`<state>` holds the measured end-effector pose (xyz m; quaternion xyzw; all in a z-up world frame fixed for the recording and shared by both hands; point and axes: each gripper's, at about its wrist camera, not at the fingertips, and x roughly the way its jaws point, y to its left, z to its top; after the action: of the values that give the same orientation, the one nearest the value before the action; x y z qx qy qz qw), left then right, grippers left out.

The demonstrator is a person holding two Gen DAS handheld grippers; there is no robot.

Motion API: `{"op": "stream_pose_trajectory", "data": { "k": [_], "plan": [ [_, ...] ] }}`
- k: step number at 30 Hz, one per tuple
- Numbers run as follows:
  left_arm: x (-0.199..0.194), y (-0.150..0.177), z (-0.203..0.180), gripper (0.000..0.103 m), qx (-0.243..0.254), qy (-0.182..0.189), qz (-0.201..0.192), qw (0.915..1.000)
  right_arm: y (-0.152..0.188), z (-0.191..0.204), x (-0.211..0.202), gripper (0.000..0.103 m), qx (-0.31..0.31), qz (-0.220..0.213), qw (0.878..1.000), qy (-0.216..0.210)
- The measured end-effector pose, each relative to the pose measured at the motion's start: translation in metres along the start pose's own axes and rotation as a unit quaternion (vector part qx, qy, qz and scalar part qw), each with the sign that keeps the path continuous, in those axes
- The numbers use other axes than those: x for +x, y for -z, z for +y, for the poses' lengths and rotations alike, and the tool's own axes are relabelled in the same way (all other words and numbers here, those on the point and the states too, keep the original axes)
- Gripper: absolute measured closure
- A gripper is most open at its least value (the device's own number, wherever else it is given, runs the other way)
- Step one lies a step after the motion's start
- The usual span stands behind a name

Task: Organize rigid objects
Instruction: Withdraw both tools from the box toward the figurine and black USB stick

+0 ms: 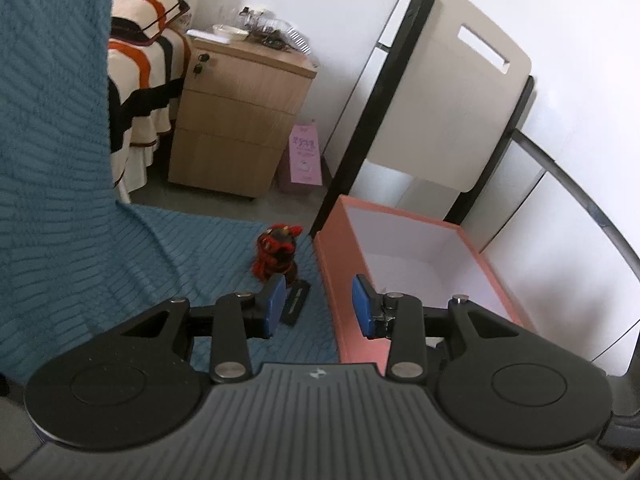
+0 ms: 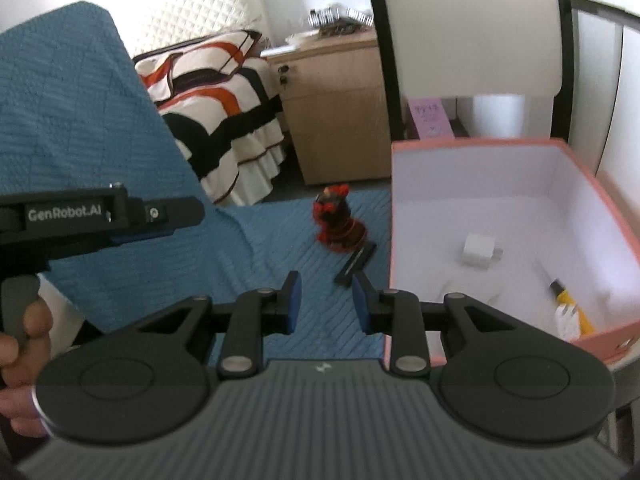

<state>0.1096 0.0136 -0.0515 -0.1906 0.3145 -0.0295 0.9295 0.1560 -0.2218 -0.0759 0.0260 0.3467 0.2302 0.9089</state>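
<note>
Here, left gripper (image 1: 319, 306) and right gripper (image 2: 322, 302) low in frame, jaws apart, empty; red figurine (image 2: 339, 222) and black bar (image 2: 355, 264) mid-frame on blue cover (image 2: 120, 152), just left of pink box (image 2: 404, 240) holding white charger (image 2: 480, 254)

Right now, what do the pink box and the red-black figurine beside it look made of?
Pink box: likely cardboard, matte pink outside, white inside, with thin straight walls. Red-black figurine: unclear, possibly glossy painted resin or plastic; the view is too blurred to tell.
</note>
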Motion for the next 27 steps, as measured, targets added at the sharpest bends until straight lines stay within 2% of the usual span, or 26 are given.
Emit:
{"op": "stream_pose_trajectory", "data": {
  "k": [12, 15, 19, 27],
  "plan": [
    [-0.006, 0.022, 0.021, 0.060, 0.006, -0.009, 0.027, 0.9996, 0.029, 0.015, 0.006, 0.071, 0.015, 0.012, 1.000, 0.022],
    [-0.006, 0.020, 0.025, 0.060, 0.001, -0.015, 0.028, 0.9995, 0.034, 0.019, 0.007, 0.071, 0.015, 0.013, 1.000, 0.023],
    [-0.005, 0.013, 0.026, 0.060, 0.019, -0.020, 0.030, 0.9992, 0.037, 0.021, 0.008, 0.071, 0.018, 0.014, 0.999, 0.026],
    [0.010, 0.013, 0.037, 0.060, 0.019, -0.015, 0.032, 0.9992, 0.037, 0.025, 0.017, 0.070, 0.016, 0.015, 0.999, 0.044]
  ]
}}
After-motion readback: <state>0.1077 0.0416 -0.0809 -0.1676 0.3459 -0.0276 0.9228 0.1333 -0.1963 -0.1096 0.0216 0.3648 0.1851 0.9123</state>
